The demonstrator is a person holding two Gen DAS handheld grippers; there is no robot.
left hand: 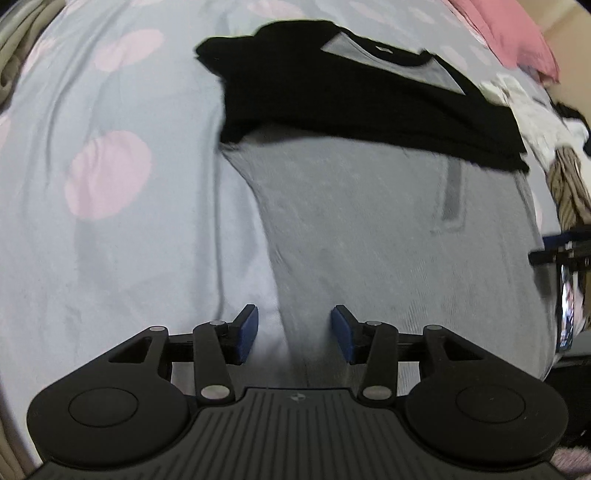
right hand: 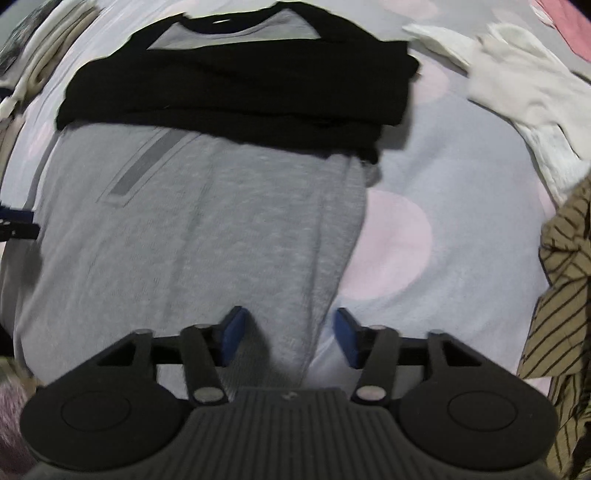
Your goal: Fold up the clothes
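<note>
On the bed (left hand: 129, 229) the shirt (left hand: 369, 221) has both sleeves (right hand: 236, 92) folded across, its lower half unfolded, and both grippers (left hand: 293, 334) (right hand: 288, 338) hold fingers apart over its side edges, gripping nothing.

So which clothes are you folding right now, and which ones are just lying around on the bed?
Being folded:
- grey and black shirt, sleeves folded across it
- left gripper, open over its left edge
- right gripper, open over its right edge

Just lying about:
- white garment
- striped brown garment
- pink cloth
- spotted bedsheet underneath
</note>
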